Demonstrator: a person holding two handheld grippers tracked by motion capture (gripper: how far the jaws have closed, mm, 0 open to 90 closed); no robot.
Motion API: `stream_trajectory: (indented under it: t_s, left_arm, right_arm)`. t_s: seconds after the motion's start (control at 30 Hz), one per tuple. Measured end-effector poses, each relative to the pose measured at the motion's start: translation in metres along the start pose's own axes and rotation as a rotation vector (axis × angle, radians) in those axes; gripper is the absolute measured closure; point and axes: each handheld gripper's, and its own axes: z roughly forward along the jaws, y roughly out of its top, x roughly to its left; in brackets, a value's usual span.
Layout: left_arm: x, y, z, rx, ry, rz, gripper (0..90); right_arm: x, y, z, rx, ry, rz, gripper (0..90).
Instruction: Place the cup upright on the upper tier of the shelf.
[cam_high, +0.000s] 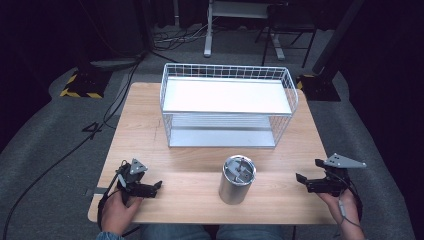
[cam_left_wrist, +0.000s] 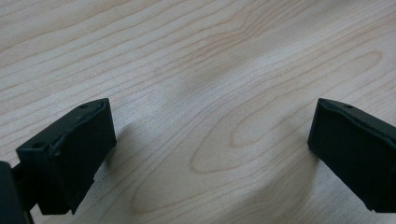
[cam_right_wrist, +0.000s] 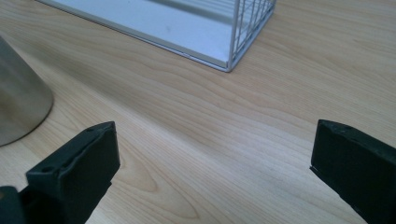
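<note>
step: start, we judge nothing gripped yet | left gripper (cam_high: 152, 187) jaws wide apart, empty, over bare counter (cam_high: 200, 165) | right gripper (cam_high: 306, 181) jaws wide apart, empty | steel canister (cam_high: 237, 180) between both, ahead-left of right jaws | wire rack (cam_high: 228, 106) beyond | next: probably close on canister

No readable text, label, brand or number shows on anything.

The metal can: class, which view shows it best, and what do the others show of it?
The high view: the whole can stands upright on the table, its open top visible. The right gripper view catches just a slice of its side. The left gripper view looks at bare wood.
</note>
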Motion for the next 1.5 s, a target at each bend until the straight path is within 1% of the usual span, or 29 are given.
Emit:
stream_trajectory:
  t_s: [0.2, 0.23, 0.27, 0.47, 0.6, 0.67, 0.83, 1.03, 1.13, 1.4, 1.43, 1.47, 1.5]
  left_arm:
    - [0.0, 0.0, 0.0, 0.0, 0.0, 0.0, 1.3]
    - [0.0, 0.0, 0.0, 0.0, 0.0, 0.0, 1.3]
    - [0.0, 0.0, 0.0, 0.0, 0.0, 0.0, 1.3]
    - [0.0, 0.0, 0.0, 0.0, 0.0, -0.001, 1.3]
    - [0.0, 0.0, 0.0, 0.0, 0.0, 0.0, 1.3]
    - [0.0, 0.0, 0.0, 0.0, 0.0, 0.0, 1.3]
    - [0.0, 0.0, 0.0, 0.0, 0.0, 0.0, 1.3]
    - [0.0, 0.0, 0.0, 0.0, 0.0, 0.0, 1.3]
    - [0.0, 0.0, 0.0, 0.0, 0.0, 0.0, 1.3]
    - [0.0, 0.0, 0.0, 0.0, 0.0, 0.0, 1.3]
    - [0.0, 0.0, 0.0, 0.0, 0.0, 0.0, 1.3]
    - [0.0, 0.0, 0.0, 0.0, -0.001, 0.0, 1.3]
    - [0.0, 0.0, 0.0, 0.0, 0.0, -0.001, 1.3]
  right_arm:
    - [0.01, 0.008, -0.006, -0.014, 0.026, -0.009, 2.1]
    - [0.01, 0.008, -0.006, -0.014, 0.026, -0.009, 2.1]
    - [0.011, 0.009, -0.006, -0.02, 0.039, -0.007, 2.1]
    - [0.016, 0.011, -0.009, -0.029, 0.053, -0.01, 2.1]
    - [0.021, 0.013, -0.011, -0.044, 0.068, -0.009, 2.1]
    - [0.024, 0.014, -0.011, -0.05, 0.084, -0.013, 2.1]
    - [0.039, 0.019, -0.012, -0.067, 0.136, -0.028, 2.2]
    - [0.059, 0.026, -0.011, -0.078, 0.19, -0.071, 2.1]
    - [0.066, 0.028, -0.008, -0.072, 0.212, -0.085, 2.1]
    - [0.086, 0.034, -0.005, -0.085, 0.267, -0.121, 2.1]
    - [0.089, 0.036, -0.004, -0.085, 0.277, -0.127, 2.1]
    - [0.093, 0.037, -0.001, -0.083, 0.298, -0.134, 2.1]
    - [0.093, 0.037, -0.001, -0.083, 0.298, -0.134, 2.1]
